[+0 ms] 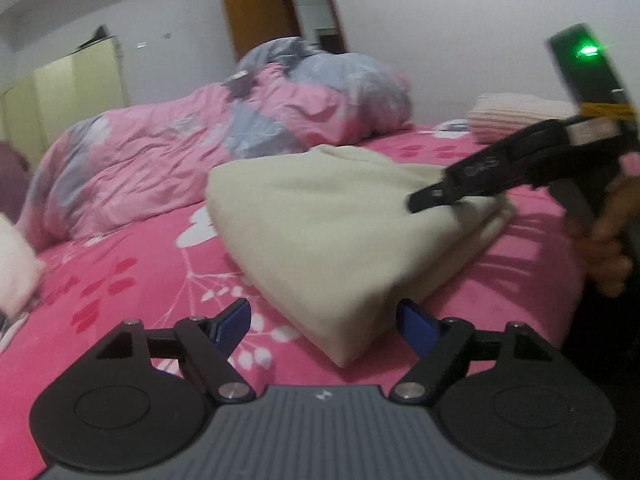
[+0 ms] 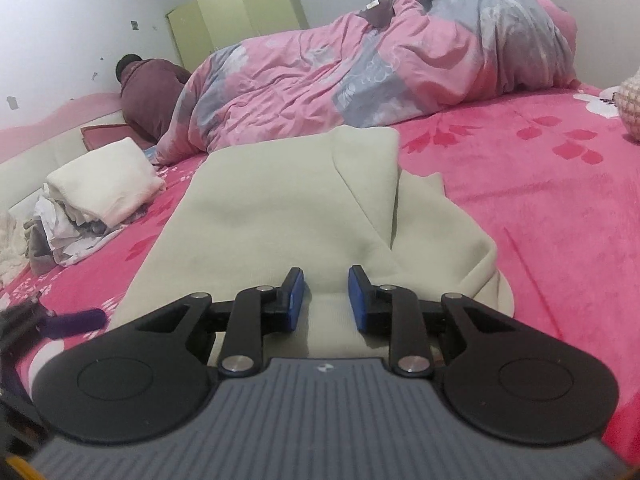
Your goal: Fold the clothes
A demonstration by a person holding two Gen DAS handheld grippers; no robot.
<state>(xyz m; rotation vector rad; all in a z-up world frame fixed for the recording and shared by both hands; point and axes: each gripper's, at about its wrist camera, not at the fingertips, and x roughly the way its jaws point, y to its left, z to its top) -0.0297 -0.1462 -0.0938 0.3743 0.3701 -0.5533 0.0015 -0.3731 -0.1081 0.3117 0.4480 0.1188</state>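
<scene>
Pink floral bed w/ folded cream garment, rumpled pink-grey duvet, white clothes pile.

Open pink bed lies right of the folded cream garment. A rumpled duvet blocks the far side, and a pile of laundry crowds the left. In the left wrist view, near bed sheet left of the garment is bare.

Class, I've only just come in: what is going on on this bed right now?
A person holding a gripper in each hand is folding a cream garment on a pink floral bedsheet. The garment already lies folded into layers. The right gripper rests over its near edge, jaws open. The left gripper hovers open at a corner, gripping nothing. A crumpled duvet lies behind.
</scene>
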